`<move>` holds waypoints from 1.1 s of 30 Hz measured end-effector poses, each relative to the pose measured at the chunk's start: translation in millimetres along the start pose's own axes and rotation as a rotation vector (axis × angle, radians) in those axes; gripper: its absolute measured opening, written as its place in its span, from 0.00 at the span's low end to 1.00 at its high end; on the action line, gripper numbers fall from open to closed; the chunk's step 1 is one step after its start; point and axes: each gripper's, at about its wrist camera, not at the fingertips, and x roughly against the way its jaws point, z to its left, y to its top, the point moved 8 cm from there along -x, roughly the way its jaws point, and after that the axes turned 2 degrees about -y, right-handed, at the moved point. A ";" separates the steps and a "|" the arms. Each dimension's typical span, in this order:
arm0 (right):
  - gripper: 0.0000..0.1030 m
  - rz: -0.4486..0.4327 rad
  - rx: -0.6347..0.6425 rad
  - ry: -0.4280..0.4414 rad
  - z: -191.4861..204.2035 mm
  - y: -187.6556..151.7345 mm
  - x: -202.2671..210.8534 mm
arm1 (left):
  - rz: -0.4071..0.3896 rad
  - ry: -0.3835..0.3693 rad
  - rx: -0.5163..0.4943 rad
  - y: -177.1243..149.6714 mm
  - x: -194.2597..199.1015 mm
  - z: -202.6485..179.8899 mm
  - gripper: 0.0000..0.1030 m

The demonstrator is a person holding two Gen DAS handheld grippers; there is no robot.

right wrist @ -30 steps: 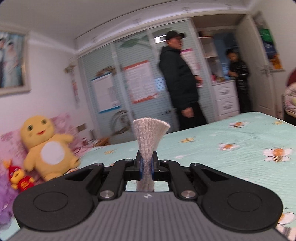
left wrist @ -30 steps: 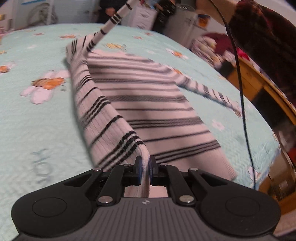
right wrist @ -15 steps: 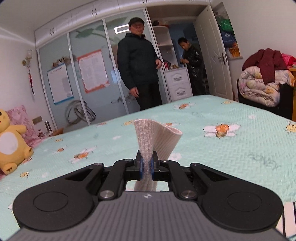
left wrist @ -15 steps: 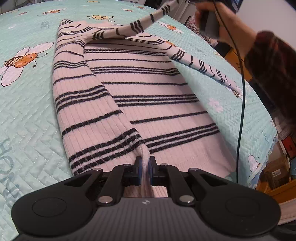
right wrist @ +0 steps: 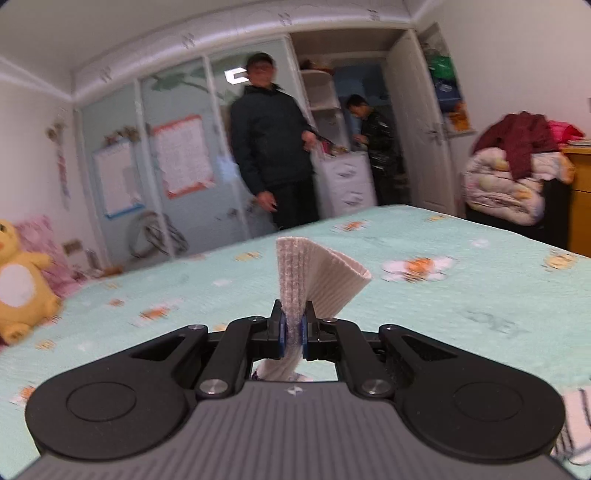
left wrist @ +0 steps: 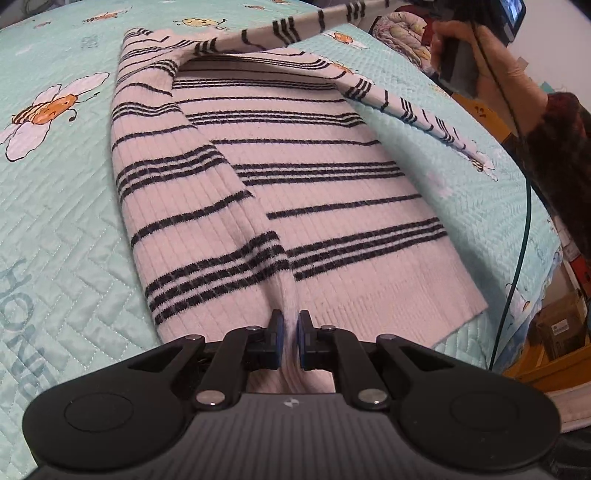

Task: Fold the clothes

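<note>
Bedroom with a sliding-door wardrobe (right wrist: 155, 162) across the upper left of the right wrist view; two people stand before it at upper centre. Mint quilted bedspread (left wrist: 55, 206) with bee prints fills both views. Striped sweater (left wrist: 332, 206) lies flat on it, centre of the left wrist view, its left side folded inward over the body. One sleeve (left wrist: 295, 27) stretches taut toward the upper right, where a hand (left wrist: 491, 55) grips the other device. Left gripper (left wrist: 289, 328), bottom centre, is clamped on the sweater's hem. Right gripper (right wrist: 292, 325), bottom centre, is pinched tight on the ribbed cuff (right wrist: 317, 273), which stands upright above its jaws.
</note>
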 end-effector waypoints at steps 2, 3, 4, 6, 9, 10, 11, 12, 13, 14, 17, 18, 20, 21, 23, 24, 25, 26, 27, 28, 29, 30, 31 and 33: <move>0.07 0.020 -0.046 -0.022 -8.6 -8.4 0.5 | 0.003 -0.002 0.007 -0.5 0.6 2.1 0.06; 0.07 0.027 -0.067 -0.028 -12.0 -12.3 2.0 | 0.005 -0.003 0.006 -0.7 1.3 2.6 0.06; 0.07 0.027 -0.082 -0.032 -15.4 -15.5 3.7 | 0.007 -0.005 0.006 -1.0 2.2 3.3 0.06; 0.07 0.019 -0.106 -0.039 -22.5 -20.4 8.5 | 0.014 -0.013 0.006 -2.2 3.8 4.9 0.06; 0.07 0.015 -0.141 -0.058 -36.5 -27.4 12.2 | 0.021 -0.025 -0.001 -5.5 3.8 5.1 0.06; 0.07 0.021 -0.145 -0.060 -39.8 -30.3 10.8 | 0.021 -0.029 0.002 -6.4 3.3 5.0 0.06; 0.07 0.035 -0.144 -0.068 -43.7 -35.0 8.1 | 0.020 -0.033 0.006 -6.8 3.1 4.8 0.06; 0.07 0.055 -0.140 -0.081 -47.9 -41.3 4.3 | 0.019 -0.037 0.009 -7.3 3.0 4.3 0.06; 0.07 0.079 -0.139 -0.086 -51.9 -48.2 -0.7 | 0.019 -0.042 0.009 -7.8 3.0 2.9 0.06; 0.11 0.120 -0.140 -0.065 -54.3 -55.5 -8.7 | 0.020 -0.046 0.009 -8.5 3.4 1.6 0.06; 0.13 0.239 -0.184 -0.052 -69.2 -81.2 -22.3 | 0.021 -0.058 0.009 -13.1 10.1 -1.4 0.06; 0.14 0.249 -0.215 -0.056 -75.6 -86.3 -19.0 | 0.019 -0.068 0.010 -15.1 13.9 -2.3 0.06; 0.28 0.276 -0.262 -0.047 -83.6 -96.8 -9.5 | 0.010 -0.083 0.022 -19.9 22.9 -0.7 0.07; 0.29 0.298 -0.265 -0.019 -81.2 -102.1 -0.5 | 0.003 -0.086 0.033 -22.5 27.9 1.6 0.07; 0.30 0.342 -0.270 0.037 -76.4 -112.7 17.7 | -0.023 -0.074 0.075 -26.3 39.3 11.4 0.08; 0.30 0.365 -0.265 0.075 -70.4 -119.3 29.9 | -0.041 -0.069 0.101 -27.0 46.2 17.6 0.08; 0.30 0.394 -0.249 0.119 -60.4 -127.8 45.3 | -0.063 -0.070 0.124 -26.6 53.9 22.8 0.08; 0.30 0.428 -0.228 0.165 -48.3 -137.3 61.2 | -0.087 -0.077 0.142 -25.7 61.6 26.8 0.08; 0.30 0.470 -0.212 0.220 -34.0 -148.1 76.9 | -0.111 -0.082 0.158 -24.6 69.2 30.5 0.08; 0.30 0.517 -0.200 0.280 -18.7 -159.8 92.6 | -0.136 -0.081 0.168 -23.3 77.0 33.4 0.09; 0.30 0.564 -0.188 0.339 -3.6 -171.3 108.7 | -0.159 -0.079 0.177 -21.9 84.1 36.0 0.12; 0.30 0.610 -0.177 0.395 12.1 -182.4 122.9 | -0.179 -0.073 0.185 -20.4 89.9 37.8 0.14; 0.30 0.655 -0.166 0.446 28.4 -193.0 135.6 | -0.197 -0.065 0.194 -19.2 95.1 39.7 0.18; 0.30 0.741 -0.142 0.539 58.6 -212.7 159.2 | -0.209 -0.040 0.214 -20.7 99.2 43.2 0.20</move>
